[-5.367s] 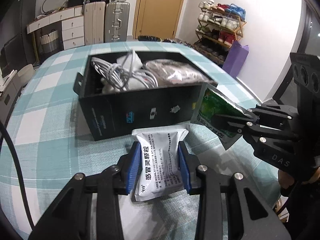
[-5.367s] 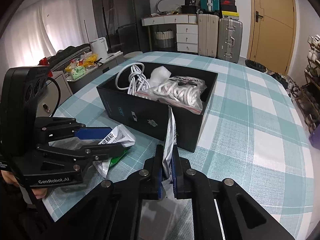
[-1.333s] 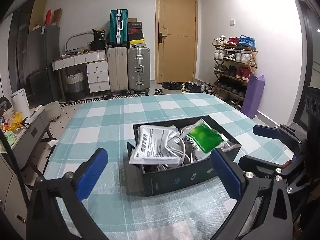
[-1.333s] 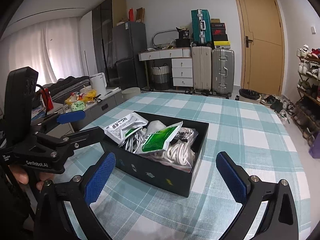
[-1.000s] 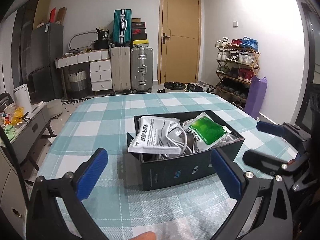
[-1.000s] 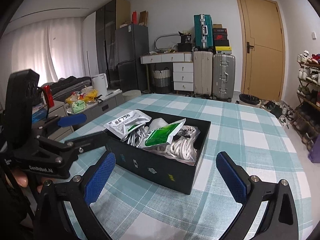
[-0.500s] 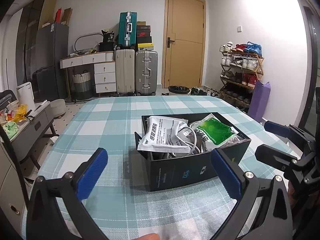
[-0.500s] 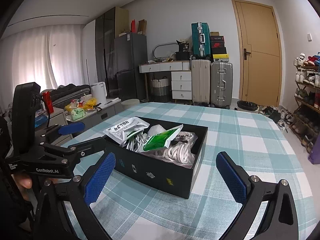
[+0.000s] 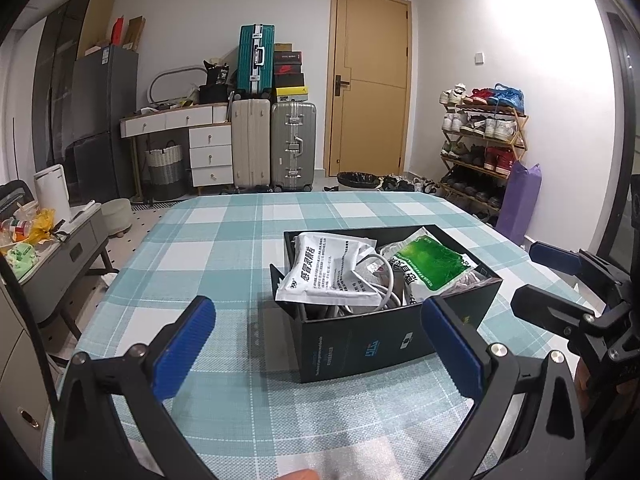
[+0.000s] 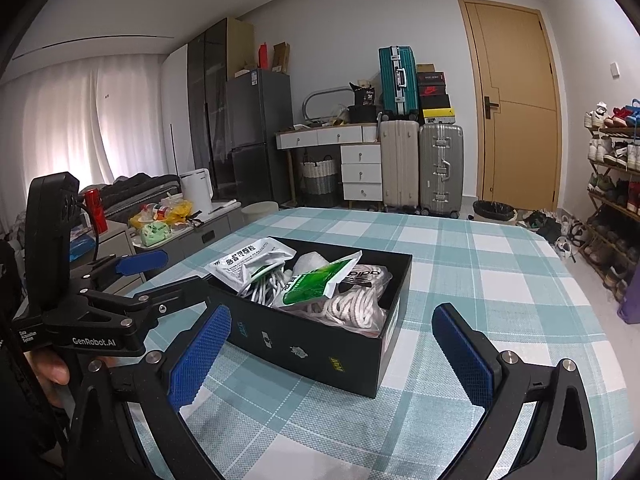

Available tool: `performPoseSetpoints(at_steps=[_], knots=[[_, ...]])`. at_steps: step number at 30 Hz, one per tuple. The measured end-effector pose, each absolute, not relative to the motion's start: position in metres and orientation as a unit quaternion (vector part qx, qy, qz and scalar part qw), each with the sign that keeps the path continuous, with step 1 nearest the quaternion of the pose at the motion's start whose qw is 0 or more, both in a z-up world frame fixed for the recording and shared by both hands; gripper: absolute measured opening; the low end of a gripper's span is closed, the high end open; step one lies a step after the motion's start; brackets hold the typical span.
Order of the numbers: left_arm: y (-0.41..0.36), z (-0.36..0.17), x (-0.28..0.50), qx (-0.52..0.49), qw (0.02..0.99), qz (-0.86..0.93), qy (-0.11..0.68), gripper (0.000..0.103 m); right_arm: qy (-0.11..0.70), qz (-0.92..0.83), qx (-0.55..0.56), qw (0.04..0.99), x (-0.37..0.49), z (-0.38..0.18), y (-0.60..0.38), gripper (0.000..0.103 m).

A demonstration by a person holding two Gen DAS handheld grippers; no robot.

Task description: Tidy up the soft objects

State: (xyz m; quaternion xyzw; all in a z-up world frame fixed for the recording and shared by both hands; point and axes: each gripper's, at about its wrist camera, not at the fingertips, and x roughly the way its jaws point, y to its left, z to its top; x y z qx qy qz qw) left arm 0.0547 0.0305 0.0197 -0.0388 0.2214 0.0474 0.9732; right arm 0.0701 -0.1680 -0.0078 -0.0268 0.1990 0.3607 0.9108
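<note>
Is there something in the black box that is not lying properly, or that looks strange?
Yes. In the black box, the white packet lies tilted with its edge hanging over the front rim, and the green packet leans propped on the rope bundle. Nothing has spilled onto the checked tablecloth.

White walls enclose the room. A tan door [image 9: 368,84] stands at the far wall, suitcases [image 9: 274,144] and a white drawer desk [image 9: 188,132] to its left, a shoe rack [image 9: 482,140] to its right. White curtains [image 10: 76,128] glow with daylight beside a grey refrigerator [image 10: 258,132].
</note>
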Motion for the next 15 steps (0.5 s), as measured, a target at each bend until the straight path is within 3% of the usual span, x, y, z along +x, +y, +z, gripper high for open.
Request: performPoseSetpoints(at_steps=[15], knots=[[0.0317,0.019,0.0564,-0.047,0.972,0.044,0.224,0.103,0.197,0.364,-0.028,0.91,0.07,-0.006,-0.1675,0.102]])
